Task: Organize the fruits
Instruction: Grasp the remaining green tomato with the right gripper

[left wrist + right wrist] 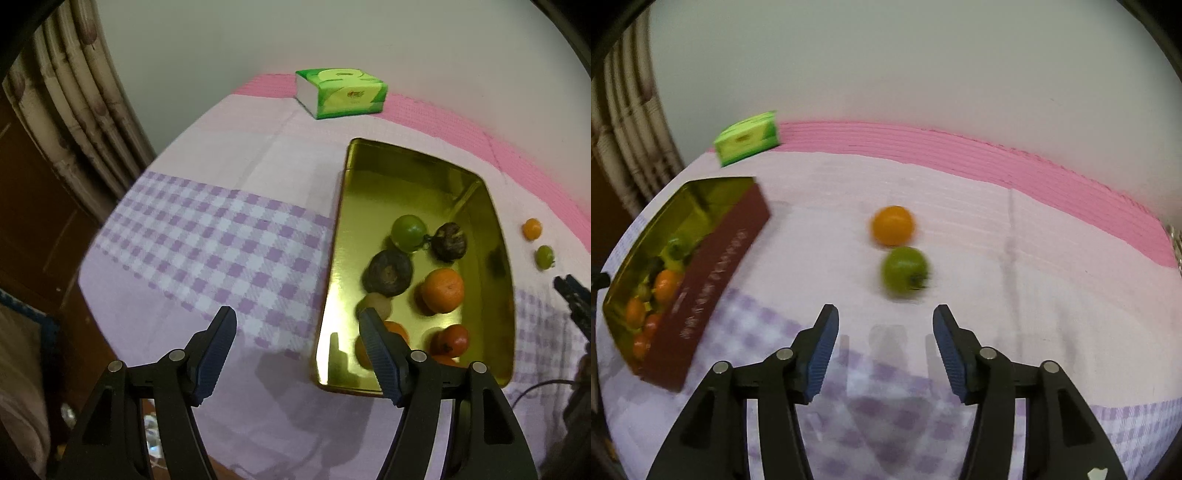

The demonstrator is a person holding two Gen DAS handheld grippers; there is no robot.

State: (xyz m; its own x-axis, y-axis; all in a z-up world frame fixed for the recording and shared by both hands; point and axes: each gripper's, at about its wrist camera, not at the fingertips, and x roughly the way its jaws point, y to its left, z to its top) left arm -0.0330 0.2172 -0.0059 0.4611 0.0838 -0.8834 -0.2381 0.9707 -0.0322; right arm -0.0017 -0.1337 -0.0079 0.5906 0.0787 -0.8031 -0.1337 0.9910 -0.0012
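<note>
One gold tin (484, 206) holds one green fruit (408, 232), two dark fruits (388, 273), several orange ones (443, 290). Outside: one orange fruit (893, 225), one green fruit (905, 272), one tissue pack (341, 92).

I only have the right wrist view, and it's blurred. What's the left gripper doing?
Observer: The left gripper is open and empty, over the near rim of the gold rectangular tin.
Operator: What's in the tin besides orange fruit?
Observer: A round green fruit and two dark wrinkled fruits, among others.
Operator: How much room is left in it?
Observer: The far half, toward the green tissue pack, is bare.
</note>
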